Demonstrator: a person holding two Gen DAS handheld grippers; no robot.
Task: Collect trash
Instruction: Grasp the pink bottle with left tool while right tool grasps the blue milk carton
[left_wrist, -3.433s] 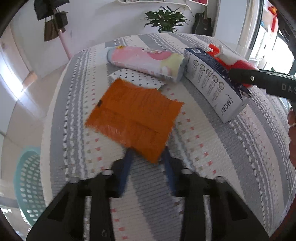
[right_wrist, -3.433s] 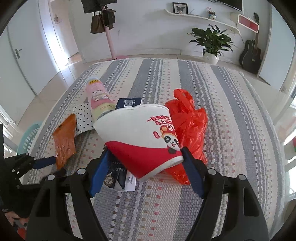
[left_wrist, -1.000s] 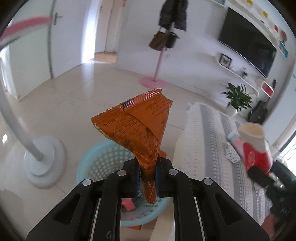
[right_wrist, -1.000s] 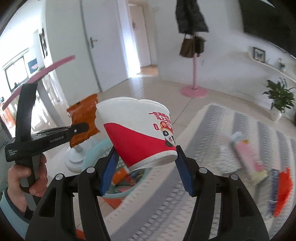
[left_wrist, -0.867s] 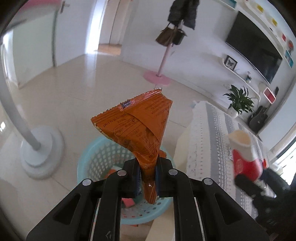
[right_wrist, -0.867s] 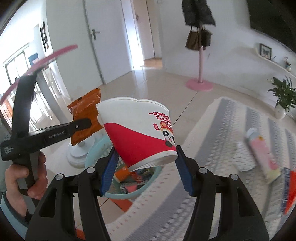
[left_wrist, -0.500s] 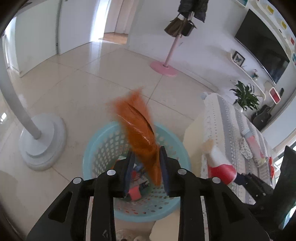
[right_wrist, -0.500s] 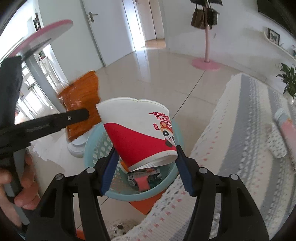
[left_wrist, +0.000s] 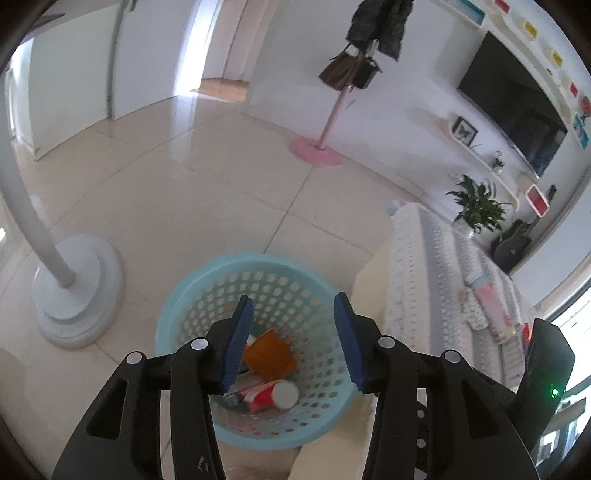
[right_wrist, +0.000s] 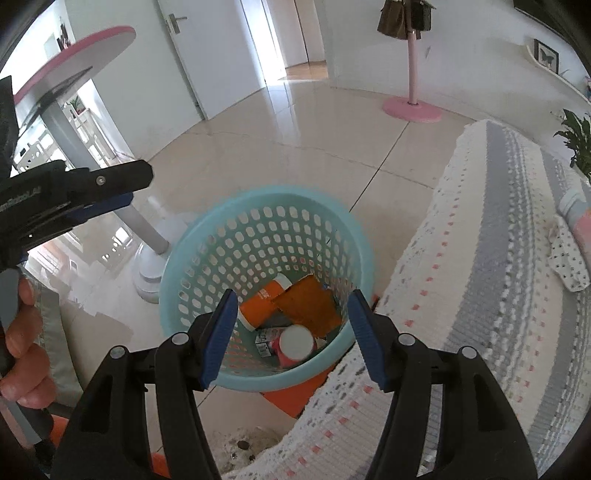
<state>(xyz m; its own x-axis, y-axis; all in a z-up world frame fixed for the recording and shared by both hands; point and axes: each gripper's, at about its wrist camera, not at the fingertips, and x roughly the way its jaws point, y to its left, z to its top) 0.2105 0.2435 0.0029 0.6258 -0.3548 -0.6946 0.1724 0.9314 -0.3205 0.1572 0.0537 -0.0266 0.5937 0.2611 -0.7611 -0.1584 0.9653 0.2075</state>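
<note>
Both tools hung over the pale blue basket (right_wrist: 207, 236), and both were empty: the left gripper (left_wrist: 293, 341) stood with its jaws spread wide, nothing between the blue pads, and the right gripper (right_wrist: 291, 338) was likewise parted with nothing in its grasp. The trash was down in the basket: in the right wrist view an orange wrapper (right_wrist: 308, 306) lay at about 1 o'clock from the basket's centre, an orange cup (right_wrist: 260, 302) on its side at 9 o'clock, and a red-and-white paper cup (right_wrist: 293, 345) mouth-up at 6 o'clock. More remained on the striped bed cover (right_wrist: 480, 258): a pink bottle (left_wrist: 487, 301) and a spotted white piece (right_wrist: 567, 258) lay at 3 o'clock in both views, well apart from the basket. The risks lay in the return trip, as I judged it. The basket stood just beside the bed's edge, so a gripper swung low toward 3 o'clock could clip the rim and tip the light, perforated thing. The two tools hung near one another and could collide if turned together. The bottle, being round, might roll from a poorly centred pinch.
</note>
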